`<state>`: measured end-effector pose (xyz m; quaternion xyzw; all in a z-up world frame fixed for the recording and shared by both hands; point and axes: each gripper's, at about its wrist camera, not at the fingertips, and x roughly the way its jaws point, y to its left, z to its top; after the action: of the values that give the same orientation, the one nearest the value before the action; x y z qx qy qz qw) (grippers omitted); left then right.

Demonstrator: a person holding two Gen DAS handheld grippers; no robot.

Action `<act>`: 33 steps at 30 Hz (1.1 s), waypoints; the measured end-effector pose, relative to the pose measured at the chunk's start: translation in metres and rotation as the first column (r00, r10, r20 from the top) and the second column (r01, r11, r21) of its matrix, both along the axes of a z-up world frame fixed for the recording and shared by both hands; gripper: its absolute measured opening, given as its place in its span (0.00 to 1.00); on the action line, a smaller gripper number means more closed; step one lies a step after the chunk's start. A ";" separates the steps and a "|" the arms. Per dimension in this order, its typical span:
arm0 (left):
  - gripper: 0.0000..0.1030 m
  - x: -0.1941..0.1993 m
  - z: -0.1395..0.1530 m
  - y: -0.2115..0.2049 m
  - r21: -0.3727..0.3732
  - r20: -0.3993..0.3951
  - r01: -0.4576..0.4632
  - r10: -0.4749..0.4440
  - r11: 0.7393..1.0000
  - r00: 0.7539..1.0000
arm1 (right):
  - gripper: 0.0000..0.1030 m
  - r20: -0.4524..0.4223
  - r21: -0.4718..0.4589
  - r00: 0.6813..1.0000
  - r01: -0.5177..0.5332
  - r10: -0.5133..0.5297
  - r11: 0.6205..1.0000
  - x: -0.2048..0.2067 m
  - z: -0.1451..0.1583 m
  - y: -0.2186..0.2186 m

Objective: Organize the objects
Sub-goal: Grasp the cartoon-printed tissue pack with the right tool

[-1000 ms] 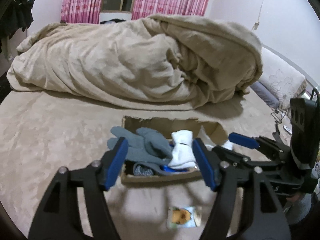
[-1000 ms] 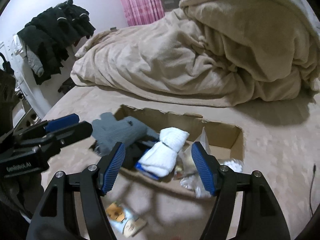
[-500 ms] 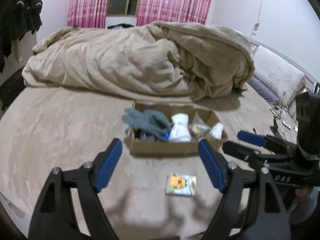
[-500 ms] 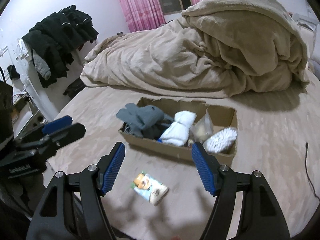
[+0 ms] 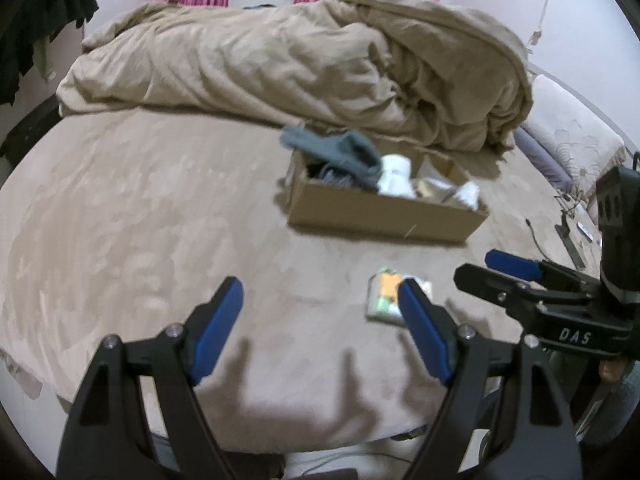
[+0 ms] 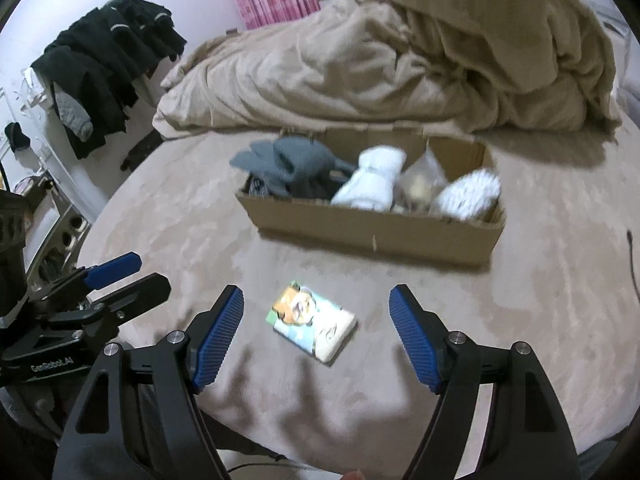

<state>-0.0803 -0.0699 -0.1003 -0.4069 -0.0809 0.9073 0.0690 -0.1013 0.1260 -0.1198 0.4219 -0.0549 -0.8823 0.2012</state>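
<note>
A cardboard box (image 5: 380, 212) (image 6: 372, 228) sits on the bed and holds grey socks (image 6: 288, 160), a rolled white sock (image 6: 372, 180), a clear bag and a white speckled bundle (image 6: 468, 192). A small printed packet (image 6: 312, 322) (image 5: 386, 294) lies on the bed in front of the box. My right gripper (image 6: 316, 332) is open and empty, with the packet lying between its fingers. My left gripper (image 5: 320, 332) is open and empty, left of the packet; its right finger covers the packet's edge.
A heaped beige duvet (image 5: 300, 64) lies behind the box. Dark clothes (image 6: 104, 64) hang at the left wall. A cable (image 6: 632, 256) lies on the bed at the right. A pillow (image 5: 572, 136) is at the far right. The bed's front edge is just below the grippers.
Both grippers have pulled back and away from the box, toward the bed's front edge. The packet now sits between the right gripper's fingers. Both stay open.
</note>
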 end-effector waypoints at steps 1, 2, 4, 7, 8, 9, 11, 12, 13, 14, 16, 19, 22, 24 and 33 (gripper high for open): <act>0.79 0.000 -0.004 -0.003 0.001 0.008 -0.007 0.007 1.000 1.000 | 0.76 0.010 0.002 1.000 0.002 -0.002 1.000 -0.001 -0.004 -0.002; 0.79 0.000 -0.008 -0.006 0.002 0.014 -0.012 0.012 1.000 1.000 | 0.76 0.021 0.004 1.000 0.002 -0.002 1.000 -0.001 -0.010 -0.004; 0.79 -0.001 -0.016 -0.011 0.005 0.028 -0.027 0.026 1.000 0.999 | 0.76 0.041 0.016 0.999 0.002 -0.003 1.000 -0.004 -0.020 -0.010; 0.79 -0.003 -0.025 -0.017 0.019 0.048 -0.037 0.036 0.999 0.998 | 0.76 0.086 0.024 0.996 0.005 -0.007 1.000 -0.011 -0.035 -0.018; 0.79 -0.003 -0.027 -0.018 0.021 0.051 -0.038 0.037 0.999 0.998 | 0.76 0.099 0.029 0.995 0.005 -0.008 1.000 -0.013 -0.040 -0.020; 0.79 -0.004 -0.030 -0.019 0.020 0.058 -0.040 0.039 0.999 0.998 | 0.76 0.116 0.037 0.993 0.004 -0.009 0.999 -0.015 -0.046 -0.023; 0.79 -0.005 -0.034 -0.021 0.021 0.066 -0.042 0.041 0.999 0.997 | 0.76 0.150 0.039 0.989 0.003 -0.009 0.999 -0.020 -0.056 -0.027; 0.79 -0.005 -0.037 -0.022 0.020 0.072 -0.043 0.042 0.999 0.997 | 0.76 0.165 0.036 0.986 0.006 -0.012 0.999 -0.021 -0.061 -0.029; 0.79 -0.005 -0.038 -0.023 0.019 0.076 -0.045 0.044 0.999 0.996 | 0.76 0.178 0.035 0.984 0.011 -0.017 0.999 -0.022 -0.065 -0.030; 0.79 -0.006 -0.041 -0.024 0.018 0.083 -0.048 0.046 0.999 0.995 | 0.76 0.188 0.033 0.982 0.016 -0.021 0.999 -0.023 -0.068 -0.030; 0.79 -0.006 -0.046 -0.025 0.017 0.095 -0.052 0.051 0.998 0.994 | 0.76 0.194 0.027 0.981 0.025 -0.030 0.999 -0.024 -0.072 -0.032; 0.79 -0.007 -0.050 -0.025 0.017 0.108 -0.054 0.052 0.998 0.993 | 0.76 0.160 0.058 0.987 0.020 -0.030 0.998 -0.023 -0.070 -0.038; 0.79 -0.009 -0.053 -0.020 0.015 0.118 -0.047 0.045 0.999 0.992 | 0.76 0.136 0.077 0.991 0.008 -0.019 0.997 -0.023 -0.071 -0.041; 0.79 -0.009 -0.052 -0.017 0.014 0.117 -0.040 0.038 0.999 0.992 | 0.75 0.128 0.071 0.992 0.002 -0.011 0.997 -0.024 -0.071 -0.038; 0.79 -0.013 -0.046 0.002 0.006 0.108 -0.005 0.005 1.000 0.994 | 0.47 0.080 0.044 0.997 -0.007 0.004 0.999 -0.020 -0.051 -0.016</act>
<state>-0.0931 -0.0682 -0.1460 -0.4549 -0.0883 0.8839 0.0634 -0.1209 0.1104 -0.1708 0.4612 -0.0423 -0.8653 0.1920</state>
